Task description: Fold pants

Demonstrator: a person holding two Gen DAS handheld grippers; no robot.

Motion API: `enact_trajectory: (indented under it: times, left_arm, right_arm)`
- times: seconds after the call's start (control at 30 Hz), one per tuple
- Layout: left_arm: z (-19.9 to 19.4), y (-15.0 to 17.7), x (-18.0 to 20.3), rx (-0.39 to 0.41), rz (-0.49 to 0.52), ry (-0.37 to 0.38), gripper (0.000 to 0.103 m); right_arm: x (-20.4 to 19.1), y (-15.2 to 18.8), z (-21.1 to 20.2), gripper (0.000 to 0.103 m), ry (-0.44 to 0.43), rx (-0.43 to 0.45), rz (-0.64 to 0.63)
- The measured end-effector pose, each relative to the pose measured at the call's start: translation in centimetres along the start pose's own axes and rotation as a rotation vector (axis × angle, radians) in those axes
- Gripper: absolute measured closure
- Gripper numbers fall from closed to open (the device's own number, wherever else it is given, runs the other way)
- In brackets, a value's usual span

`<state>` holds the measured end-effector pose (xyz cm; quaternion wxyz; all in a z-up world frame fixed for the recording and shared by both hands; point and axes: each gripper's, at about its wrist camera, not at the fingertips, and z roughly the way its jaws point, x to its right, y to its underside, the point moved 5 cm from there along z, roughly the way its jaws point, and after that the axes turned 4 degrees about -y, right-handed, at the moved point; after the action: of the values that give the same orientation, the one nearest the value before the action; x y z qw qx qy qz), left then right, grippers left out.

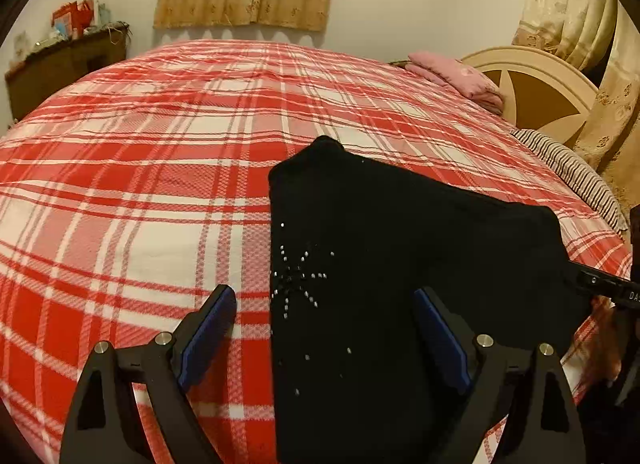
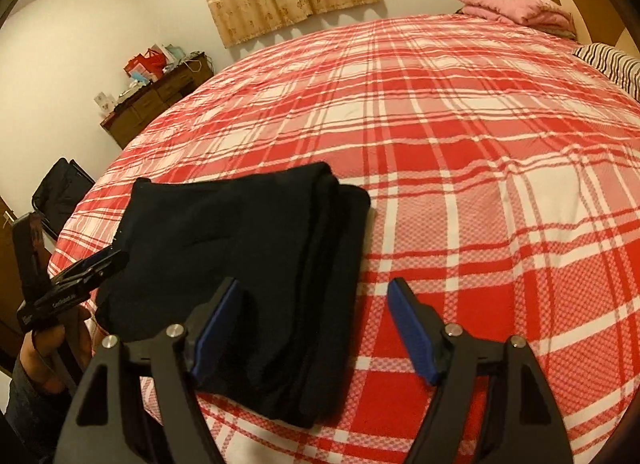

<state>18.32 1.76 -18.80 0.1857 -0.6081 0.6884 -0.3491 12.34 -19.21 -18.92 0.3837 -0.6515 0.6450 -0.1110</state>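
Black pants (image 1: 400,264) lie folded in a compact stack on the red plaid bed (image 1: 160,167), with a rhinestone star pattern near their left edge. My left gripper (image 1: 324,296) is open and empty, straddling the pants' left edge just above them. In the right wrist view the folded pants (image 2: 240,264) lie left of centre, layered edges on their right side. My right gripper (image 2: 314,288) is open and empty over the pants' right edge. The left gripper (image 2: 100,264) shows at the pants' left side; the right gripper's finger (image 1: 600,284) shows at the right.
The plaid bedspread (image 2: 480,183) stretches wide beyond the pants. A pink folded blanket (image 1: 456,77) and striped pillow (image 1: 572,171) lie by the headboard (image 1: 540,87). A wooden dresser (image 2: 156,99) with clutter stands against the far wall. A dark chair (image 2: 60,191) stands off the bed's left.
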Motion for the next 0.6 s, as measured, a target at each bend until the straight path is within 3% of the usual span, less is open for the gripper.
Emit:
enact_trajectory:
  times: [0.2,0.27,0.33,0.6]
  left_arm:
    - [0.5,-0.3,0.6,-0.004,0.035,0.01,0.005]
    - [0.4,-0.5,1.3,-0.004,0.037,0.058,0.005]
    - [0.6,-0.6,2.0,-0.01,0.035,0.116,0.005]
    - [1.1,-1.0,1.9,-0.015,0.051,0.119,0.005]
  right_arm:
    - [0.5,-0.8,0.6,0.025,-0.002,0.007,0.032]
    - [0.3,-1.1,1.0,0.026,-0.017,0.003,0.043]
    - [0.0,-1.4,1.5,0.034,-0.066,-0.009,0.068]
    - [1.8,-1.3,1.4,0.05,-0.163,-0.018,0.189]
